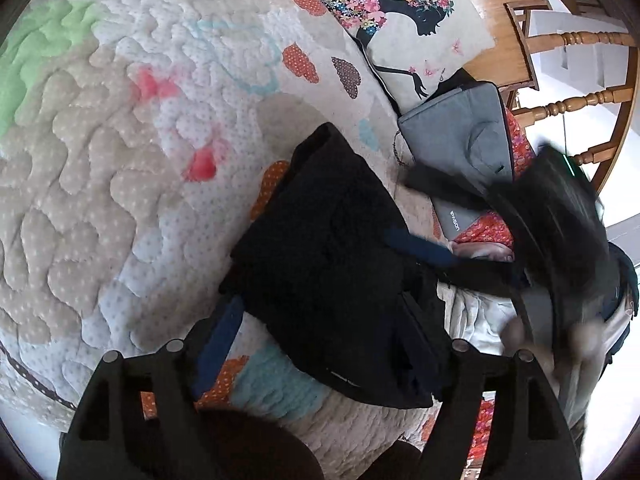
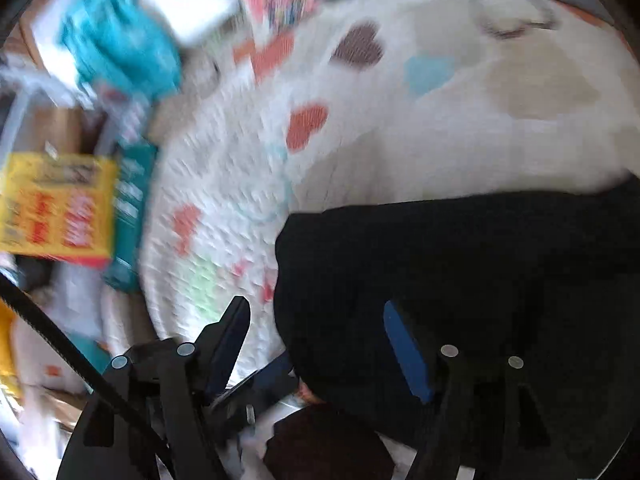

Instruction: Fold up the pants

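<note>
The left gripper (image 1: 320, 344) is showing two black plastic fingers (image 1: 218, 344) with dark blue pads along their inner faces, each arm pinned by silver round screws (image 1: 174, 346). The right gripper (image 2: 320, 344) is wearing the same black frame, blue-padded fingers (image 2: 406, 350) and pale screw heads (image 2: 449, 350). A black cable (image 2: 76, 360) is running diagonally across its left side. Triangular cut-outs are lightening the arms.
</note>
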`<state>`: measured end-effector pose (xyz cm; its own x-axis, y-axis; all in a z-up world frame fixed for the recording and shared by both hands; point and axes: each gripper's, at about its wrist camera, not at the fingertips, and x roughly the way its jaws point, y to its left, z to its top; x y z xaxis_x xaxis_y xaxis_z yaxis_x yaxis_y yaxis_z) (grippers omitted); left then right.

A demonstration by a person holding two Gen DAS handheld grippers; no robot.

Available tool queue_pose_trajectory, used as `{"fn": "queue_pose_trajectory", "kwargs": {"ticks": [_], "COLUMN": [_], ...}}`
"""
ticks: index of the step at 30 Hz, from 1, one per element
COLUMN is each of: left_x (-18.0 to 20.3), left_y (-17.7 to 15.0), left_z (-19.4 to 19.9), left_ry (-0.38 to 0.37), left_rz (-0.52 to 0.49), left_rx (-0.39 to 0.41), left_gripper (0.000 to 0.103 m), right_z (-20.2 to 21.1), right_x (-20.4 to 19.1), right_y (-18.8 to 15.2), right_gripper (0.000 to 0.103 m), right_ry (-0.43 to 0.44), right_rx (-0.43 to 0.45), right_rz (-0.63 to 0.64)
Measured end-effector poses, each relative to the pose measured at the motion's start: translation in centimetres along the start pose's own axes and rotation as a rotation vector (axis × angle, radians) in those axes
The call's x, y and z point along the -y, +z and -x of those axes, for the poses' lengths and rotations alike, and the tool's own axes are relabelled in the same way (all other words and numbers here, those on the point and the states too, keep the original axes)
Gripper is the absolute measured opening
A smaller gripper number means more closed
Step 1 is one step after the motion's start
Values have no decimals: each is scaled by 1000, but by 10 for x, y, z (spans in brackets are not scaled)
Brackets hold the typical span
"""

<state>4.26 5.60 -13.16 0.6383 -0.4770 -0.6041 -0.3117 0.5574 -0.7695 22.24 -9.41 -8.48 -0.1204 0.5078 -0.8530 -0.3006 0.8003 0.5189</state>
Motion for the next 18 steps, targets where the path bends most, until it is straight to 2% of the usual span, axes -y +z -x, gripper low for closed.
{"fn": "queue_pose_trajectory", "kwargs": {"ticks": [2,4,6,7,8,10,12,14,16,18], "left_x": [-4,-7,-9,-7,-5,-3,-5,-3,3,14], "left_y": [-1,-1,0,0,0,1,3,3,0,-3], "left_z": [-2,-2,-2,-3,-4,-10,-14,-11,-7,-3], "left_ry": [9,8,10,19,40,44,32,17,2,-17], "left_rz": [11,27,37,34,22,13,31,24,12,-8], "left_rx": [-4,-2,-2,1,3,-16,-36,-33,-28,-30], "left_gripper": [76,76,76,70,63,18,18,17,16,16], "right_z": [-28,-60,-82,-93,-102,-116,-121,-113,-93,-70], "right_x": [-14,-29,-41,-49,-55,-63,-68,-73,-70,-65], "right_y": [17,33,38,39,39,37,30,22,19,14], "right_gripper": [75,90,96,97,97,96,88,74,52,42], "right_ry": [-73,-182,-283,-342,-397,-494,-571,-599,-567,-519], "right_rx": [-77,-194,-289,-338,-377,-415,-403,-356,-301,-247], "right_rz": [-1,11,74,119,161,220,280,330,323,310]}}
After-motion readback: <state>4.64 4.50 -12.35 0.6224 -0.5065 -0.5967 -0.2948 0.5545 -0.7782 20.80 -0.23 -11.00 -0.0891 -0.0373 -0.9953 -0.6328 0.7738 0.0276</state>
